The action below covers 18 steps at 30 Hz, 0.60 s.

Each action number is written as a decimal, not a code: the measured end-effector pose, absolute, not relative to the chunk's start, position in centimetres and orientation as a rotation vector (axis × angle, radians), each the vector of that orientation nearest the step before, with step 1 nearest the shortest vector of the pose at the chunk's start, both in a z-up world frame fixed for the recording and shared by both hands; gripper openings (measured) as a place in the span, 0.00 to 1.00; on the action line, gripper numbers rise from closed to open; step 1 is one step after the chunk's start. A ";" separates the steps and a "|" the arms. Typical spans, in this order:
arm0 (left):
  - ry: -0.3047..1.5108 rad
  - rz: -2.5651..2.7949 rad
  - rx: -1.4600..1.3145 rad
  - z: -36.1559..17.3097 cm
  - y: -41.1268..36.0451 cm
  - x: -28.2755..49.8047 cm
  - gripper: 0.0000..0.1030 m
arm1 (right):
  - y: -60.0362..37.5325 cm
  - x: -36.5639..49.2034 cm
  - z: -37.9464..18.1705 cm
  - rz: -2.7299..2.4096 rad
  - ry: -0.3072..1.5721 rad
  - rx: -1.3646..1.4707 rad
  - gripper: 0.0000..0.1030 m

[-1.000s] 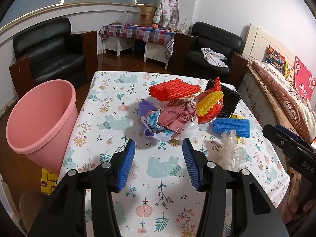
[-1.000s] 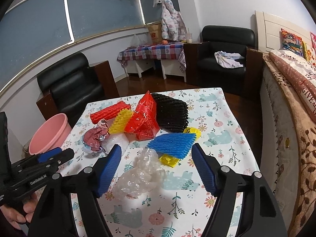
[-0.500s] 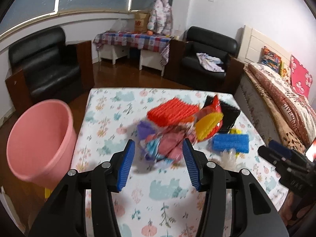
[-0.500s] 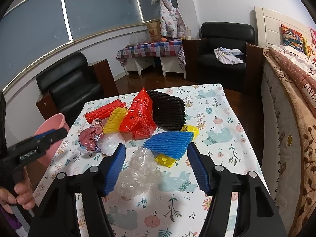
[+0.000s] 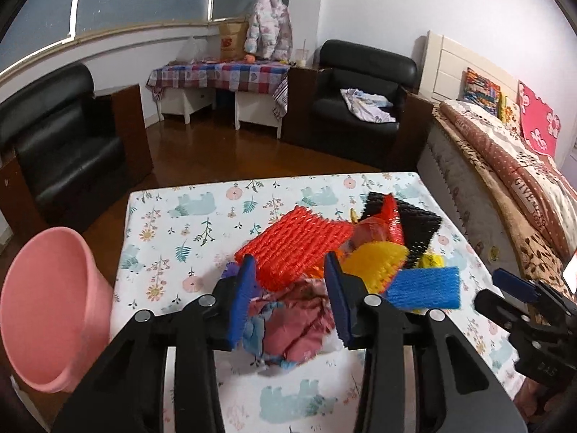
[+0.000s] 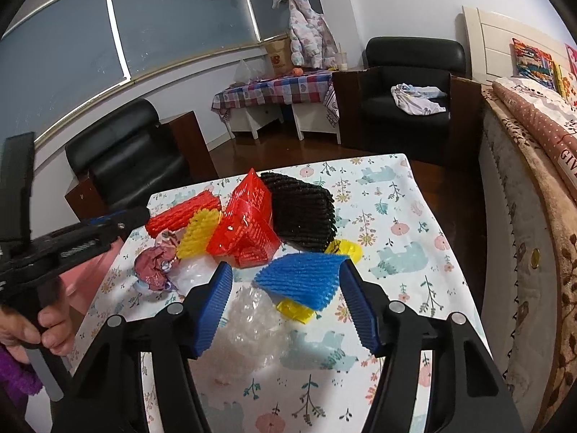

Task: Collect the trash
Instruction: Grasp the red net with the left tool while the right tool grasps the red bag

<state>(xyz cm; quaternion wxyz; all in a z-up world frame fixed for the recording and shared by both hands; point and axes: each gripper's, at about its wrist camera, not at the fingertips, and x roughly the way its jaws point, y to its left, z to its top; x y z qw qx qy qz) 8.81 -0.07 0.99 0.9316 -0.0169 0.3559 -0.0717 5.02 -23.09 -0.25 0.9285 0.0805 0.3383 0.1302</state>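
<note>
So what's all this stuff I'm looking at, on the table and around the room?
table: one, floral cloth, centre
red foam net: one, left of pile
yellow foam net: one, mid pile
blue foam net: one, right front
black foam net: one, pile's back
red plastic bag: one, mid pile
crumpled pink wrapper: one, left front
clear plastic wrap: one, near edge
yellow scrap: one, under the blue net
pink bin: one, floor, table's left
black armchairs: two, behind
left hand-held gripper: open, over the wrapper
right hand-held gripper: open, around the blue net
</note>
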 end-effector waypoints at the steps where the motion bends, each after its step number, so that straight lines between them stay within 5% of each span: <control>1: 0.737 -0.143 -0.034 0.7 -0.1 9.2 0.39 | -23.0 5.4 -0.2 0.270 0.693 0.168 0.60; 5: 0.774 -0.148 -0.024 -0.5 -0.6 10.4 0.39 | -22.9 6.5 0.3 0.293 0.692 0.192 0.60; 10: 0.794 -0.162 -0.027 -1.3 -1.1 10.6 0.13 | -22.1 8.0 0.7 0.323 0.692 0.200 0.60; 18: 0.788 -0.182 -0.044 -1.9 -1.0 10.0 0.09 | -21.1 10.2 0.3 0.348 0.718 0.207 0.60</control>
